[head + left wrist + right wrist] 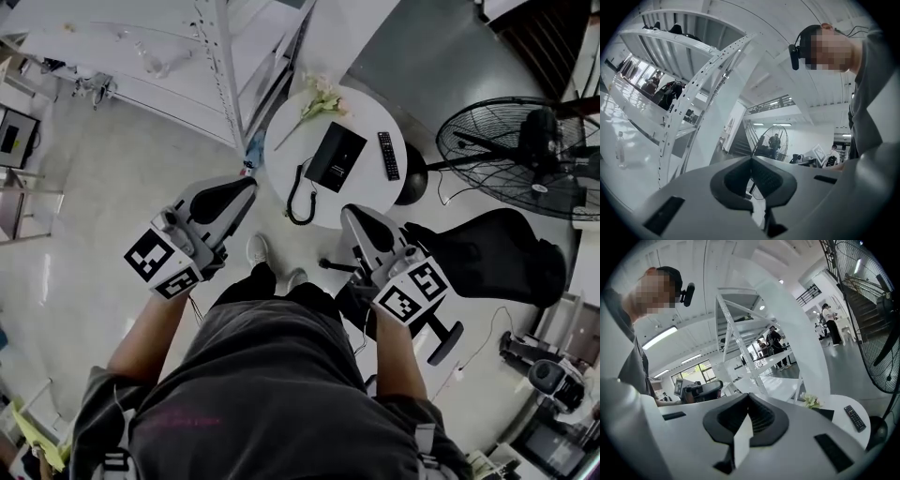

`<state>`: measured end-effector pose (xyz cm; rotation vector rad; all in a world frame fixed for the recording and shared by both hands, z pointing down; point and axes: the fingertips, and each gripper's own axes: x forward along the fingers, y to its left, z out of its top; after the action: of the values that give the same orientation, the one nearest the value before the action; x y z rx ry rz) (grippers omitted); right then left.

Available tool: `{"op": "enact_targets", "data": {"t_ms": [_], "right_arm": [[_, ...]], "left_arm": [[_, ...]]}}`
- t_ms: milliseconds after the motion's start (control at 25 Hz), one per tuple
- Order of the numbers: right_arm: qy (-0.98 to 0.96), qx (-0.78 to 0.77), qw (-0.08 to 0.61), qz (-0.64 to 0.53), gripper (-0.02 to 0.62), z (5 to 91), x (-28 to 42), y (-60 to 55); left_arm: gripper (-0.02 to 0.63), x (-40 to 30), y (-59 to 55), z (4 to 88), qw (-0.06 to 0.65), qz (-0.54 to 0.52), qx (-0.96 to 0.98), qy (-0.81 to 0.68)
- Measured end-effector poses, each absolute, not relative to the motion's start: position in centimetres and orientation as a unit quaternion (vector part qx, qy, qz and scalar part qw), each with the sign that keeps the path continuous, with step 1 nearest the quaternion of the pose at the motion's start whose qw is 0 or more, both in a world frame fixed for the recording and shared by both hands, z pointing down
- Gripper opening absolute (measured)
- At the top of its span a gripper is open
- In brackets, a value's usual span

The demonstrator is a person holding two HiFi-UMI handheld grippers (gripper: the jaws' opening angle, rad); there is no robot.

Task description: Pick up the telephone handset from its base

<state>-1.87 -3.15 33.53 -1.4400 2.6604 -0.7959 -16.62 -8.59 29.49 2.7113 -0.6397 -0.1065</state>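
Grey shirt (253,375) fills the bottom of the head view. Above it, the left gripper (248,185) has its jaws closed on nothing, just short of the round white table (281,150). On the table a cord (298,202) loops beside the black telephone (335,157), whose handset is too small to tell apart from its base. The right gripper (349,214) is likewise closed and empty. A remote (388,155) lies rightmost.

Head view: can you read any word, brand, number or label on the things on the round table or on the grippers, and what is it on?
No text can be read in any view.
Telephone base: a pale line of print on its black face, too small to read.
Remote control: button markings too small to read.
Left marker cube and right marker cube: black-and-white square patterns only, no letters.
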Motion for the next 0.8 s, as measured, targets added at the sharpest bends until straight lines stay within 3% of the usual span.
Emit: {"op": "enact_targets", "data": {"t_ms": [800], "right_arm": [[0.841, -0.457, 0.015, -0.291, 0.015, 37.8, 2.3, -7.7]], "left_arm": [[0.014, -12.1, -11.8, 36.4, 0.225, 0.024, 0.948, -0.226]]}}
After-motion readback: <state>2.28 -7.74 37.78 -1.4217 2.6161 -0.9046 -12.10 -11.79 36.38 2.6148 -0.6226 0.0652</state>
